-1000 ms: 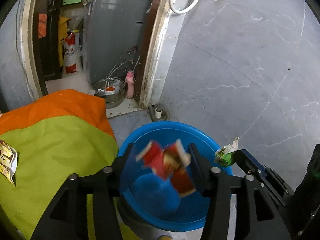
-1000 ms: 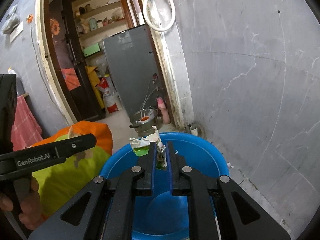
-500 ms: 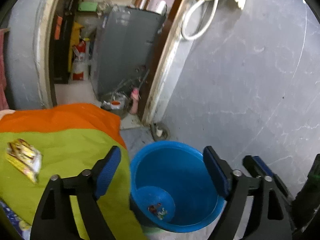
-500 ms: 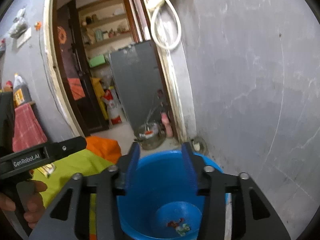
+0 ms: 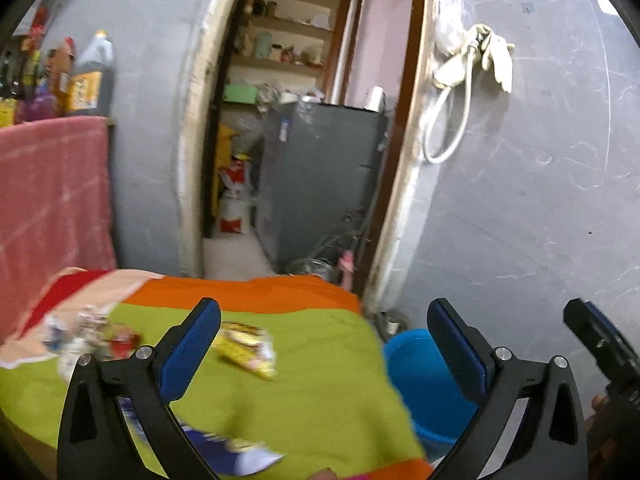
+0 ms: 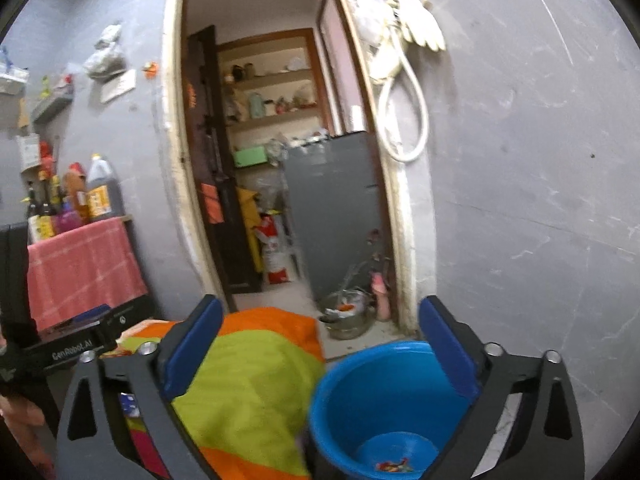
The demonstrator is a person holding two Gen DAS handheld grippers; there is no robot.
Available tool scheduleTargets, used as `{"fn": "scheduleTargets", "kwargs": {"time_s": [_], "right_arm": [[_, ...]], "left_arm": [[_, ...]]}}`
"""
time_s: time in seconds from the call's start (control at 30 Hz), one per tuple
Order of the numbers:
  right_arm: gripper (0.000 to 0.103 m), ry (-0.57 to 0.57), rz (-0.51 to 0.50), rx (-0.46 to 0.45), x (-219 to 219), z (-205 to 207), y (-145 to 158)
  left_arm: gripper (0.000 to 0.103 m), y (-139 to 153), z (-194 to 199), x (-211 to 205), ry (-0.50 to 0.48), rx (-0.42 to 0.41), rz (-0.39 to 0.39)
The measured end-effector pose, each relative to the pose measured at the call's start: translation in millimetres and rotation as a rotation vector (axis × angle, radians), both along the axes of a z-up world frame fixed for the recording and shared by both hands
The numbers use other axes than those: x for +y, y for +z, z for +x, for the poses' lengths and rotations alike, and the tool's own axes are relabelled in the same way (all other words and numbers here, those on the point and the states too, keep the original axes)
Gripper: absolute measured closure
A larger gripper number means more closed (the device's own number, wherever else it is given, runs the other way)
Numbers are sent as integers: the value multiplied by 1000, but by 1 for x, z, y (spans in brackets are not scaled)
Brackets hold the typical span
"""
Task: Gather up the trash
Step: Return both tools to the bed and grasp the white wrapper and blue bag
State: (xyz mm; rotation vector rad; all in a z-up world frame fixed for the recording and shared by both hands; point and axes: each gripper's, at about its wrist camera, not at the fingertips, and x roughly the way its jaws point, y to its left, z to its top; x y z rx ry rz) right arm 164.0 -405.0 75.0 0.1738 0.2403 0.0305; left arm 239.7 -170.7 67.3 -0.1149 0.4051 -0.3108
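A blue bucket (image 6: 384,396) stands on the floor beside a bed with a green and orange cover (image 5: 312,384); it also shows in the left wrist view (image 5: 420,384). Dropped wrappers (image 6: 394,465) lie at its bottom. A yellow snack wrapper (image 5: 246,350) lies on the cover, with crumpled red and white wrappers (image 5: 92,336) to its left and a blue wrapper (image 5: 236,450) near the front. My left gripper (image 5: 324,356) is open and empty above the bed. My right gripper (image 6: 320,356) is open and empty above the bucket and the bed's edge.
A grey wall (image 5: 540,200) rises right of the bucket. A doorway (image 6: 288,200) opens onto a storeroom with a grey cabinet (image 5: 320,184) and a steel pot (image 6: 346,316) on the floor. A pink towel (image 5: 48,200) hangs at left.
Both grippers let their trash fall into the bucket, opened wide, then lifted and swung left toward the bed. The wrappers on the bed have come into view.
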Motion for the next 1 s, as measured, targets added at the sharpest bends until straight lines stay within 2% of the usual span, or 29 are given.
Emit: {"fn": "scheduleTargets", "kwargs": {"time_s": [0.23, 0.4, 0.67, 1.0], "right_arm": [[0, 98, 16, -55, 54, -12, 0], [0, 165, 22, -39, 90, -6, -8], [0, 256, -15, 68, 134, 14, -33], [0, 393, -31, 314, 170, 50, -73]], "left_arm": [[2, -12, -34, 64, 80, -22, 29], [2, -19, -52, 107, 147, -11, 58], [2, -48, -61, 162, 240, 65, 81], [2, -81, -32, 205, 306, 246, 59]]}}
